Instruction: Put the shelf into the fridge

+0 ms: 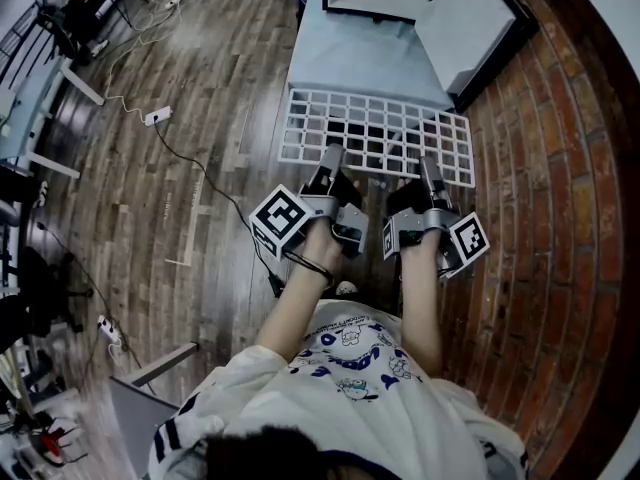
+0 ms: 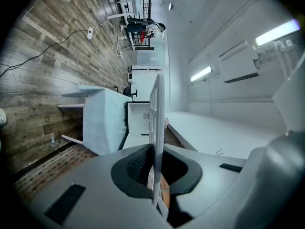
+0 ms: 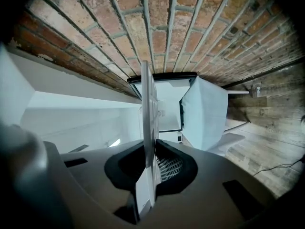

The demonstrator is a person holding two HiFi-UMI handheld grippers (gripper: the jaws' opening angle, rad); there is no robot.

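a person in a white shirt (image 1: pixel 350 368) with blue prints stands at 6 o'clock in the head view, both forearms reaching forward. the left gripper (image 1: pixel 331 155) and the right gripper (image 1: pixel 430 165) sit side by side just ahead of the hands, each with its marker cube turned outward. both pinch the near edge of the shelf (image 1: pixel 375 133), a white wire grid held roughly flat above the floor, the left one near the middle of that edge and the right one toward its 3 o'clock end. in the left gripper view the dark pads are pressed onto the thin white edge of the grid, which runs straight away between them; the right gripper view shows the same, its pads closed on the edge. at 12 o'clock, just beyond the shelf's far edge, stands the fridge (image 1: pixel 475 28), open, with a white inside and a dark rim, and its pale door (image 1: pixel 355 58) swung out toward 11 o'clock. a brick wall (image 1: pixel 545 218) curves along 3 o'clock. the wooden floor (image 1: pixel 215 78) spreads toward 9 o'clock, where a dark cable (image 1: pixel 200 168) trails up to a white power strip (image 1: pixel 157 116) at 10 o'clock, with desks (image 1: pixel 30 98) beyond at the far edge.
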